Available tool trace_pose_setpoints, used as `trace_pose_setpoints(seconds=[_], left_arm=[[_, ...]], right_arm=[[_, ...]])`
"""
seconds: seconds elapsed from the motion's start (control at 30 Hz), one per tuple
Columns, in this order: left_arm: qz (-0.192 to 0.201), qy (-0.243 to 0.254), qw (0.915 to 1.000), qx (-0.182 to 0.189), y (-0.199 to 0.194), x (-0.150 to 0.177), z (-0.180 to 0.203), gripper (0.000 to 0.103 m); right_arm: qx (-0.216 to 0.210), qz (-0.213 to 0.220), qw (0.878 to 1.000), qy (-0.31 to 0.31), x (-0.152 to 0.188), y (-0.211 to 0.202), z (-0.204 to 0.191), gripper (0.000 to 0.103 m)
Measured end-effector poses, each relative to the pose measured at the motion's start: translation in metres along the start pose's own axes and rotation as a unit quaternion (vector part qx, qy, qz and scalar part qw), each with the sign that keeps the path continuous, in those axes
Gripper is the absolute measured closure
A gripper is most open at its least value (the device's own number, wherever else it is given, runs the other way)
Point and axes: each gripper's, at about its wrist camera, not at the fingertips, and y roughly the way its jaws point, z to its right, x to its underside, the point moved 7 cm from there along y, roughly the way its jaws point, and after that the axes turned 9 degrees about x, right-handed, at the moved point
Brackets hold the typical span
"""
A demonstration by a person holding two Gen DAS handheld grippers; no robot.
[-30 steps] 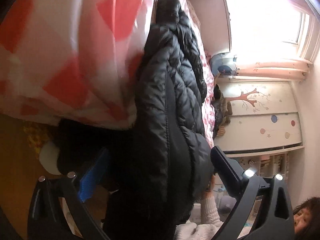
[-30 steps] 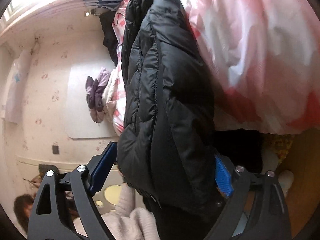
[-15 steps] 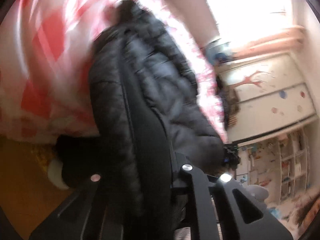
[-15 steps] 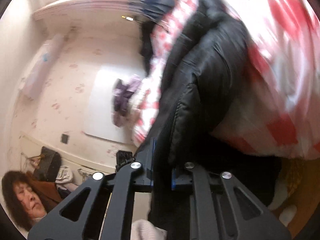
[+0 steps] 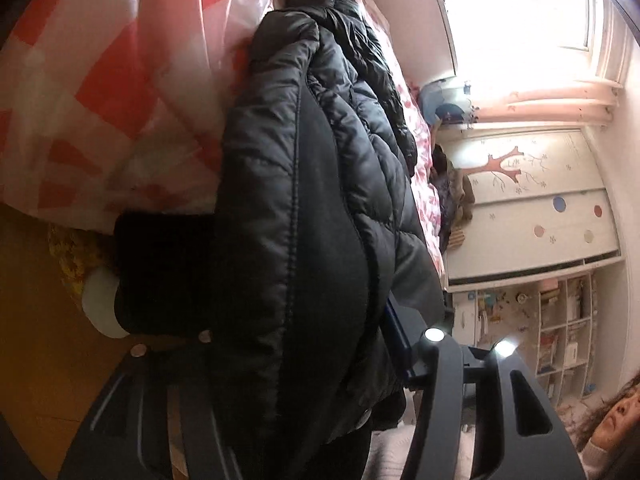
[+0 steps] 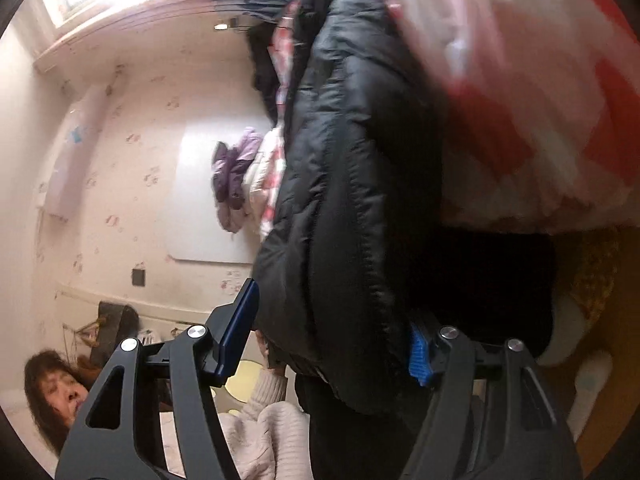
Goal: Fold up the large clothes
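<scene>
A black quilted puffer jacket (image 5: 320, 208) lies along the edge of a bed with a pink and red checked cover (image 5: 100, 80). Its near end sits between the fingers of my left gripper (image 5: 296, 344), whose jaws stand wide apart around the bulky fabric. In the right wrist view the same jacket (image 6: 352, 208) fills the gap of my right gripper (image 6: 332, 344); its blue-padded fingers (image 6: 240, 332) stand apart on either side of the hem. Both grippers are open around the jacket.
The checked bed cover (image 6: 540, 100) hangs over a dark bed base (image 5: 160, 272) above a wooden floor (image 5: 32, 340). A purple garment (image 6: 232, 176) lies further along the bed. A painted wardrobe (image 5: 532, 208) and shelves (image 5: 560, 328) stand beyond. A person (image 6: 60, 392) is close by.
Half a second ago both grippers were shut on the jacket and moving. Now both sets of jaws have opened again around the jacket's end.
</scene>
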Motion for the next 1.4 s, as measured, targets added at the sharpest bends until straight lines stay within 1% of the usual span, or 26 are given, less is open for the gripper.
trace_pose_setpoints(seconds=[0.03, 0.07, 0.1, 0.2, 0.27, 0.3, 0.37, 0.4, 0.43, 0.47, 0.5, 0.57, 0.63, 0.67, 0.8, 0.87, 0.9, 0.93, 0.97, 1.0, 1.03, 1.1, 1.17, 1.23, 1.33, 1.4], left_arm=[[0.004, 0.005, 1.0000, -0.005, -0.001, 0.000, 0.001, 0.055], [0.010, 0.014, 0.9998, -0.009, -0.004, -0.001, 0.006, 0.069], [0.013, 0.019, 0.9997, -0.007, -0.005, -0.001, 0.010, 0.078], [0.031, 0.050, 0.9982, -0.009, -0.012, -0.004, 0.025, 0.087], [0.036, 0.061, 0.9975, -0.010, -0.014, -0.004, 0.032, 0.087], [0.036, 0.059, 0.9975, -0.010, -0.013, -0.004, 0.030, 0.087], [0.026, 0.049, 0.9985, -0.005, -0.009, -0.004, 0.022, 0.085], [0.020, 0.038, 0.9991, -0.001, -0.008, -0.003, 0.016, 0.076], [0.014, 0.024, 0.9996, 0.002, -0.006, -0.002, 0.008, 0.068], [0.008, 0.009, 0.9999, 0.001, -0.003, -0.002, -0.003, 0.049], [0.004, 0.000, 1.0000, -0.004, -0.002, -0.001, -0.012, 0.038], [0.005, -0.014, 0.9999, -0.008, -0.003, 0.000, -0.026, 0.033], [0.006, -0.023, 0.9997, 0.004, -0.003, 0.001, -0.032, 0.027], [0.006, -0.024, 0.9997, 0.005, -0.002, 0.001, -0.033, 0.024], [0.002, -0.037, 0.9988, 0.031, 0.008, 0.000, -0.035, 0.020], [-0.001, -0.039, 0.9987, 0.034, 0.015, 0.001, -0.032, 0.020], [-0.002, -0.036, 0.9989, 0.029, 0.019, 0.001, -0.030, 0.020], [0.000, -0.032, 0.9992, 0.022, 0.020, 0.001, -0.028, 0.021], [0.008, -0.024, 0.9997, 0.007, 0.022, 0.001, -0.025, 0.038], [0.006, -0.017, 0.9998, 0.002, 0.023, 0.002, -0.019, 0.063], [0.003, -0.010, 0.9999, -0.002, 0.023, 0.004, -0.014, 0.069], [0.017, 0.019, 0.9992, -0.029, 0.015, 0.004, 0.003, 0.086], [0.038, 0.037, 0.9980, -0.033, 0.003, 0.002, 0.028, 0.090], [0.059, 0.068, 0.9958, -0.015, -0.011, 0.001, 0.064, 0.092], [0.067, 0.117, 0.9909, 0.003, -0.025, 0.006, 0.114, 0.093], [0.065, 0.135, 0.9886, 0.007, -0.032, 0.011, 0.131, 0.093]], right_arm=[[-0.005, 0.009, 1.000, -0.015, 0.001, -0.001, -0.007, 0.058], [-0.010, 0.020, 0.999, -0.033, 0.000, -0.004, -0.015, 0.066], [-0.019, 0.028, 0.998, -0.043, -0.001, -0.008, -0.022, 0.081], [-0.037, 0.048, 0.995, -0.076, -0.001, -0.023, -0.043, 0.083], [-0.037, 0.048, 0.994, -0.086, 0.000, -0.030, -0.047, 0.083], [-0.025, 0.045, 0.995, -0.082, 0.000, -0.031, -0.042, 0.082], [-0.014, 0.024, 0.998, -0.063, 0.001, -0.029, -0.023, 0.069], [-0.003, 0.012, 0.999, -0.048, 0.001, -0.026, -0.009, 0.047], [0.020, 0.001, 0.999, -0.032, 0.001, -0.022, 0.006, 0.034], [0.033, -0.008, 0.999, -0.013, 0.001, -0.019, 0.024, 0.034], [0.036, -0.010, 0.999, 0.004, 0.000, -0.020, 0.039, 0.034], [0.039, -0.007, 0.999, 0.029, -0.002, -0.023, 0.063, 0.033], [0.027, 0.000, 0.999, 0.046, -0.006, -0.026, 0.076, 0.023], [0.016, 0.005, 0.999, 0.049, -0.010, -0.027, 0.079, 0.022], [-0.060, 0.009, 0.998, 0.031, -0.016, -0.011, 0.054, 0.013], [-0.067, -0.008, 0.998, 0.008, -0.013, 0.004, 0.042, 0.013], [-0.060, -0.018, 0.998, -0.002, -0.010, 0.014, 0.038, 0.016], [-0.053, -0.024, 0.998, -0.010, -0.008, 0.019, 0.036, 0.035], [-0.046, -0.031, 0.998, -0.021, -0.003, 0.026, 0.029, 0.050], [-0.045, -0.032, 0.998, -0.027, 0.001, 0.029, 0.024, 0.068], [-0.040, -0.020, 0.998, -0.041, 0.002, 0.024, 0.017, 0.076], [-0.049, 0.003, 0.996, -0.070, 0.006, 0.009, -0.006, 0.086], [-0.054, 0.018, 0.993, -0.105, 0.011, -0.006, -0.035, 0.089], [-0.060, 0.029, 0.986, -0.152, 0.017, -0.024, -0.075, 0.090], [-0.070, 0.038, 0.976, -0.202, 0.029, -0.040, -0.123, 0.090], [-0.090, 0.052, 0.970, -0.218, 0.036, -0.054, -0.143, 0.090]])
